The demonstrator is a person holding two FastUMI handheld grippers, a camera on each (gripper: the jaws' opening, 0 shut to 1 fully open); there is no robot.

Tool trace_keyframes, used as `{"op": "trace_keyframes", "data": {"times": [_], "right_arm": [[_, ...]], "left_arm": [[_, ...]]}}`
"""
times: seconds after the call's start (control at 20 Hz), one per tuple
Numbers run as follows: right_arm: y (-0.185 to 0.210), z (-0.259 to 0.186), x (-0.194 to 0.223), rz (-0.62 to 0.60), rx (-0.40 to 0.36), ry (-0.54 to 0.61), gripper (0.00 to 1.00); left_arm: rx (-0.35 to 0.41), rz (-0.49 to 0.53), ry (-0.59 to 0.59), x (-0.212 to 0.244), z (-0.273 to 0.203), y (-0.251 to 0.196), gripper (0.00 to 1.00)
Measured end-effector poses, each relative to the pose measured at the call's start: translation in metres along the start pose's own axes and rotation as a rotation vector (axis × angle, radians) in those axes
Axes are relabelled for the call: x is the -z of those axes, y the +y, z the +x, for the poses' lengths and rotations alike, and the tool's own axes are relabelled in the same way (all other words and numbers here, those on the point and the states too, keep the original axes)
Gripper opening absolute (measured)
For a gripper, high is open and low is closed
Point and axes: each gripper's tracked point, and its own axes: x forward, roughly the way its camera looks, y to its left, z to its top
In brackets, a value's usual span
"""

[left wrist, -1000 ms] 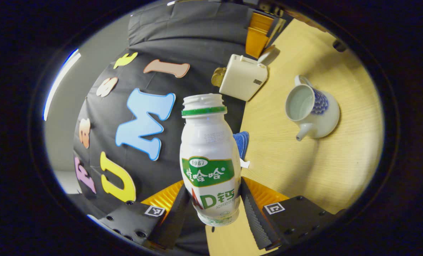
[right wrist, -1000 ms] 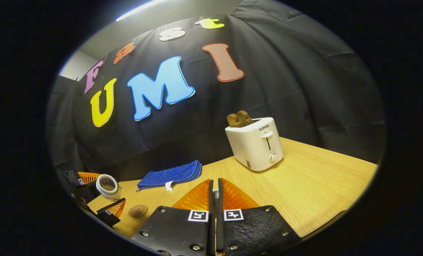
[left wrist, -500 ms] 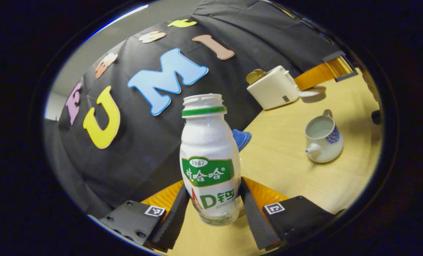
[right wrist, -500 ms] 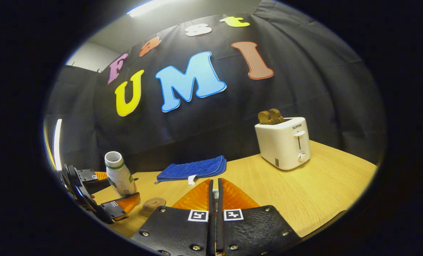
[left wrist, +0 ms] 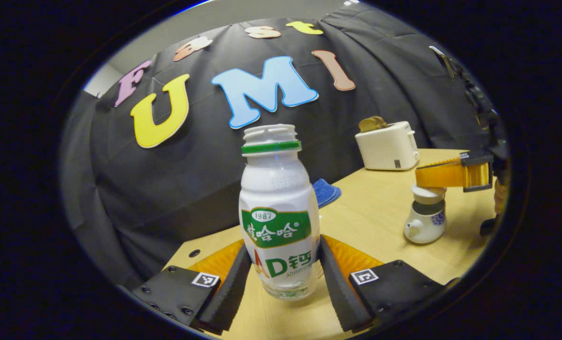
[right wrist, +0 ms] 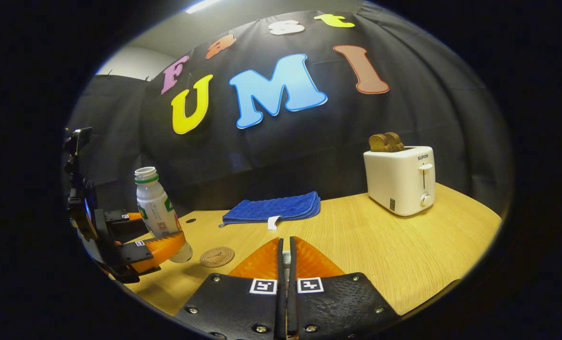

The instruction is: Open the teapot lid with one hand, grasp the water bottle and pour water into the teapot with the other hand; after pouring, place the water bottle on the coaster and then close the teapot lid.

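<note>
My left gripper (left wrist: 285, 248) is shut on the white water bottle (left wrist: 277, 208), which stands upright with its mouth uncapped. In the right gripper view the bottle (right wrist: 157, 208) hangs low over the table in the left gripper (right wrist: 145, 242), just left of the round brown coaster (right wrist: 217, 256). The white and blue teapot (left wrist: 425, 225) stands at the right. The teapot lid (left wrist: 430, 192) sits at its opening, pinched by my right gripper (left wrist: 425, 177). Whether the lid rests on the rim I cannot tell. In the right gripper view, my right gripper (right wrist: 285, 248) is shut with a white sliver between its fingers.
A white toaster (right wrist: 401, 182) with toast in it stands at the back right of the wooden table (right wrist: 380, 250). A folded blue cloth (right wrist: 276, 208) lies by the black wall. A small dark hole (left wrist: 194, 253) marks the table near its left edge.
The bottle swung from tilted to upright and came down beside the coaster. My right gripper carried the lid from near the toaster down onto the teapot's opening.
</note>
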Motion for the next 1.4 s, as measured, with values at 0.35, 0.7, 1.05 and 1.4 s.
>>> {"op": "trace_keyframes", "data": {"times": [0.35, 0.7, 1.05, 1.4], "right_arm": [[-0.001, 0.003, 0.016, -0.033, 0.019, 0.039, 0.01], [-0.002, 0.002, 0.025, -0.054, 0.039, 0.059, 0.01], [0.0, 0.002, 0.026, 0.001, 0.027, 0.054, 0.01], [-0.003, 0.001, 0.025, -0.033, 0.044, 0.051, 0.01]], "left_arm": [[0.007, -0.128, -0.008, 0.001, -0.005, 0.006, 0.92], [-0.008, -0.191, -0.017, -0.001, -0.002, 0.019, 0.92], [0.014, -0.276, -0.025, -0.009, 0.014, 0.033, 0.8], [0.023, -0.275, 0.026, 0.01, 0.048, 0.023, 0.92]]}}
